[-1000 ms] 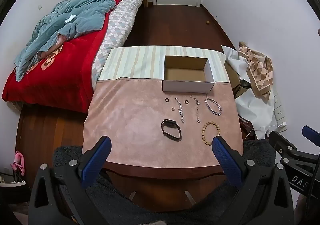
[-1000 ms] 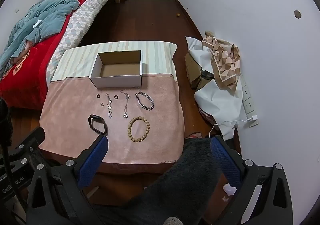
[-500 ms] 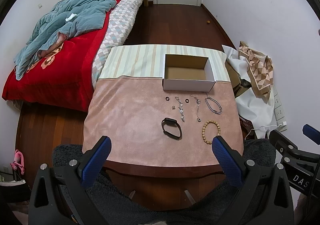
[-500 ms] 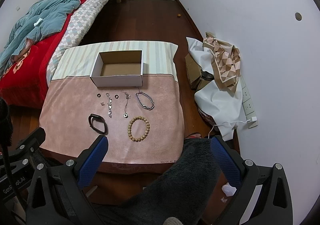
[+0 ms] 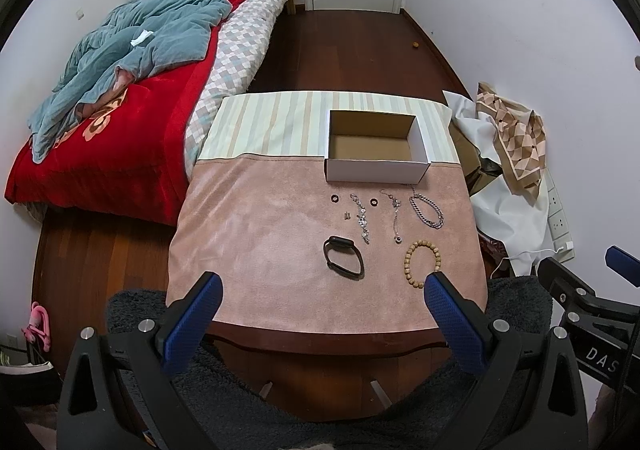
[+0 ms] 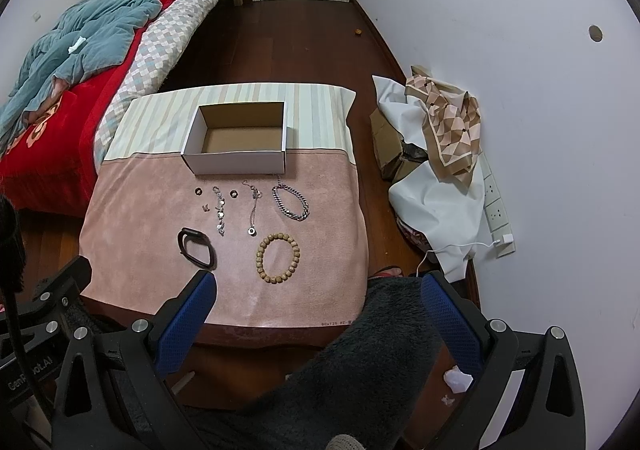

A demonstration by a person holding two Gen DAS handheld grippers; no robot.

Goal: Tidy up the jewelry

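Jewelry laid out on the table in front of an open box, both hand-held grippers held back and spread.

The wooden bead bracelet (image 6: 277,258) and black band (image 6: 197,247) lie nearest, with the silver chain (image 6: 291,202), two thin chains and small rings (too fine to tell apart) just before the cardboard box (image 6: 239,142). The left hand-held gripper (image 5: 320,314) and right hand-held gripper (image 6: 318,314) hover at the table's (image 5: 248,250) near edge, jaws apart, holding nothing; bare pink cloth lies left.
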